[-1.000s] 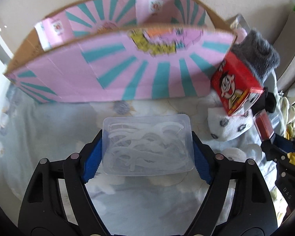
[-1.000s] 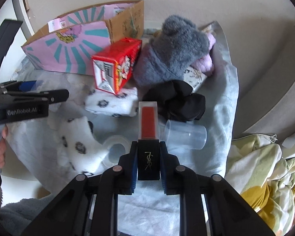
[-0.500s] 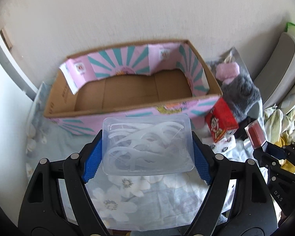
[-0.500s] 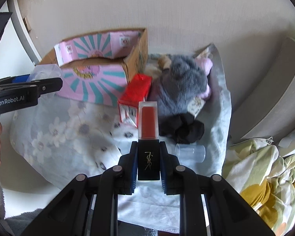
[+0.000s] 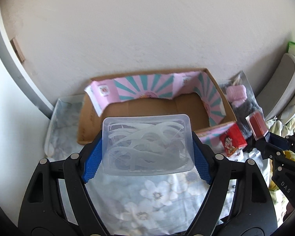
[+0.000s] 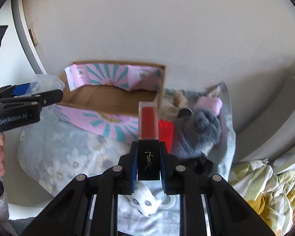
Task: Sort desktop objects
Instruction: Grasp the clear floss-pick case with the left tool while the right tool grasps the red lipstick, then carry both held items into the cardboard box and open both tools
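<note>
So I've got both hands full right now. My left gripper (image 5: 146, 158) is clamped across a clear plastic box of floss picks (image 5: 147, 144), blue pads pressing on its two sides, jaws fairly wide because the box is wide. My right gripper (image 6: 148, 163) is pinched nearly shut on a lipstick (image 6: 148, 135), black cap between the pads with a gold YSL-style monogram on it, red part sticking out ahead.

Both are held up over the floral cloth (image 5: 157, 192), near the front of the pink and teal cardboard box (image 5: 214, 102), which looks empty inside (bare brown floor). I'd say I'm mid-carry, with drop-off next: get each item past the near wall and over the opening, then let go, one hand at a time so they don't bump.

Further right sit a red carton (image 5: 233, 142) with a cartoon face and a grey fuzzy sock (image 6: 198, 133).

Readable text: "GenRobot.AI" on the left gripper's side, "DAS" on the right one.
</note>
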The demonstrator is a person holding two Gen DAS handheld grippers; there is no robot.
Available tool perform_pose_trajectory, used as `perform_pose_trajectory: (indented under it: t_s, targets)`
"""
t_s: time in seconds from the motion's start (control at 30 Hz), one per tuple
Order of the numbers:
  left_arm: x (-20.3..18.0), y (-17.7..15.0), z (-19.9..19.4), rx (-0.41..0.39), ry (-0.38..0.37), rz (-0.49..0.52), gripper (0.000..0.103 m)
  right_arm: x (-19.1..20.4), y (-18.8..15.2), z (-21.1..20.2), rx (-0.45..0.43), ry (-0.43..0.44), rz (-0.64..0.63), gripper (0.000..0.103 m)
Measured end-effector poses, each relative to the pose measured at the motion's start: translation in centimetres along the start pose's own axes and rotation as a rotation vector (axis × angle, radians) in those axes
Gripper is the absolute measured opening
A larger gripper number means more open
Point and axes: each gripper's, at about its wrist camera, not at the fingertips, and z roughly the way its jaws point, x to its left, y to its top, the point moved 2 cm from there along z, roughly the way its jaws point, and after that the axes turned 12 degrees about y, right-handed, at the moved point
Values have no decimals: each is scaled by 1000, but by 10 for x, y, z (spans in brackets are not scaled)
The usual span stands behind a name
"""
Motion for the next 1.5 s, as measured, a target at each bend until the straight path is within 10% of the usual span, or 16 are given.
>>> perform_pose_trajectory:
  t_s: [0.57,1.3,1.5]
  targets:
    - [62,48,96,86,-99,-65,79,59,109,102,97,129,-62,18]
    - [51,52,172,209,-147,9,90,37,105,182,287,119,23,19]
    - [67,51,171,245,-167,-108,103,33,97,175,282,108,2,68]
